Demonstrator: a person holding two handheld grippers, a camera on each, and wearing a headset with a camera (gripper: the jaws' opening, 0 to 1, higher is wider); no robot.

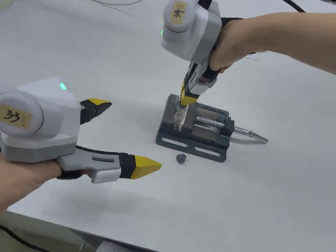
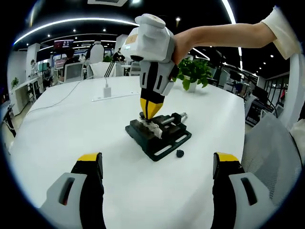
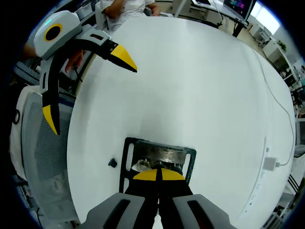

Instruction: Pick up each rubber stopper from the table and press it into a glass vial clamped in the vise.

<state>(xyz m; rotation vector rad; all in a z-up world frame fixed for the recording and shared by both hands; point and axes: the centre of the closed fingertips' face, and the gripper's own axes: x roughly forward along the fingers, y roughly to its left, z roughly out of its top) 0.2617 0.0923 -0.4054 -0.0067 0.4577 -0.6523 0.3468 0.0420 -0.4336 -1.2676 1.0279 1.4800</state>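
- Counter (image 1: 105,47): white, with the work at centre frame. The top looks smooth, so I'd expect a dropped stopper to roll far.
- Left gripper (image 1: 126,136): lower left of the head view, jaws spread wide and holding nothing, well apart from the vise.
- Right gripper (image 1: 186,100): enters from the top centre, jaws closed tip to tip. I cannot tell whether anything sits beneath them.
- Vise (image 1: 215,134): dark, centre frame, its screw pointing right.
- Glass vial (image 1: 180,116): clamped in the vise, directly under the right gripper's tips. My worry is an off-axis push, which could crack the glass or tilt it in the clamp.
- Rubber stopper (image 1: 181,158): small and dark, loose on the counter just below the vise base, between the vise and the left gripper. A sloppy pinch may flick it away.
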